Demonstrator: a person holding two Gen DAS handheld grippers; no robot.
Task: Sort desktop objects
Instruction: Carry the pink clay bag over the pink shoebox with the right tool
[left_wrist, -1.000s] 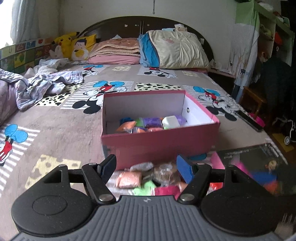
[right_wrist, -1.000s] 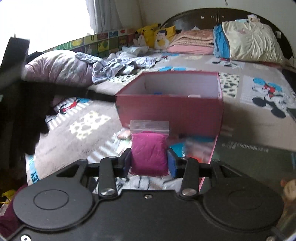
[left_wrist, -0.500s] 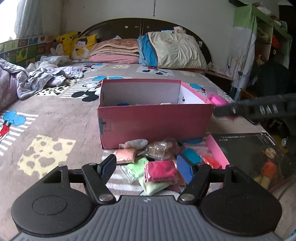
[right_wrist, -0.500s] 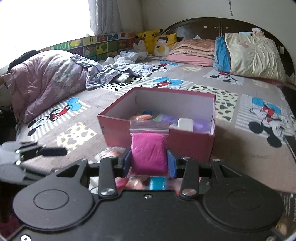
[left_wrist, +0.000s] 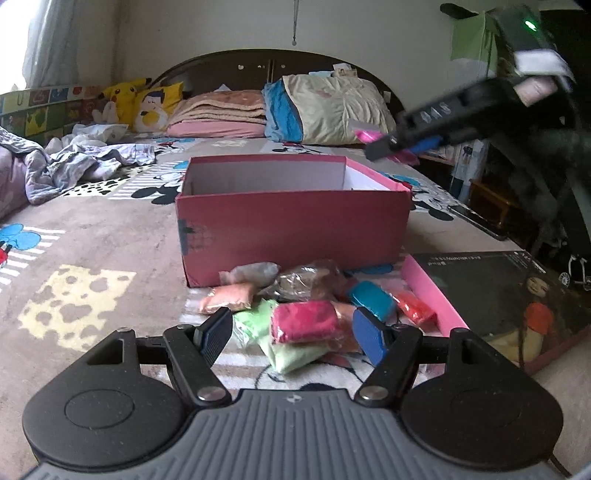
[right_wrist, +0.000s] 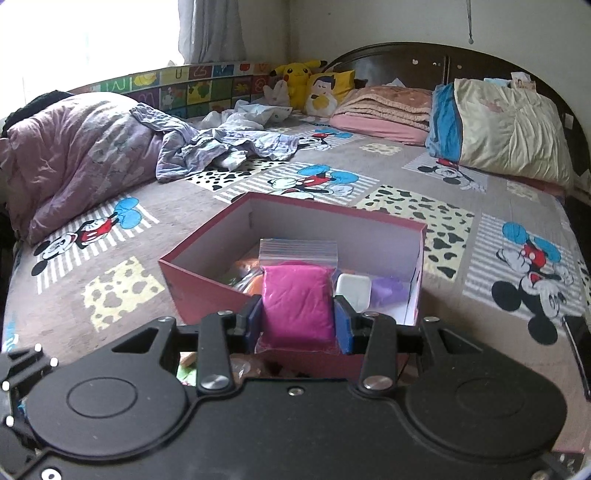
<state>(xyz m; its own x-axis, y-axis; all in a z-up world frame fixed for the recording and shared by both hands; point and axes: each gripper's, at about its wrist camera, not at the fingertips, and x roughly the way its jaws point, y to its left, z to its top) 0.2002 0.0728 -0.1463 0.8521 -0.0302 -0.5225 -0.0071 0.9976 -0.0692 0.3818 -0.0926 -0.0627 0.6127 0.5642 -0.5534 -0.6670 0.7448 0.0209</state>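
Observation:
A pink cardboard box (left_wrist: 291, 225) stands open on the bed; it also shows in the right wrist view (right_wrist: 207, 284) with several bagged clay pieces and a white block (right_wrist: 354, 291) inside. My right gripper (right_wrist: 298, 325) is shut on a magenta clay bag (right_wrist: 295, 302) and holds it above the box's near wall; this gripper also shows in the left wrist view (left_wrist: 402, 144). My left gripper (left_wrist: 291, 334) is open, low over a pile of clay bags in front of the box, straddling a red bag (left_wrist: 304, 321) on a green one (left_wrist: 291, 352).
A dark book with a pink edge (left_wrist: 495, 295) lies right of the pile. A teal bag (left_wrist: 371, 299), an orange bag (left_wrist: 229, 299) and a brown bag (left_wrist: 310, 282) lie by the box. Pillows (right_wrist: 506, 129), crumpled clothes (right_wrist: 221, 147) and a quilt (right_wrist: 74, 155) lie further back.
My right gripper has risen with the magenta bag from beside the pile to above the box. My left gripper has come down and back to the pile of bags.

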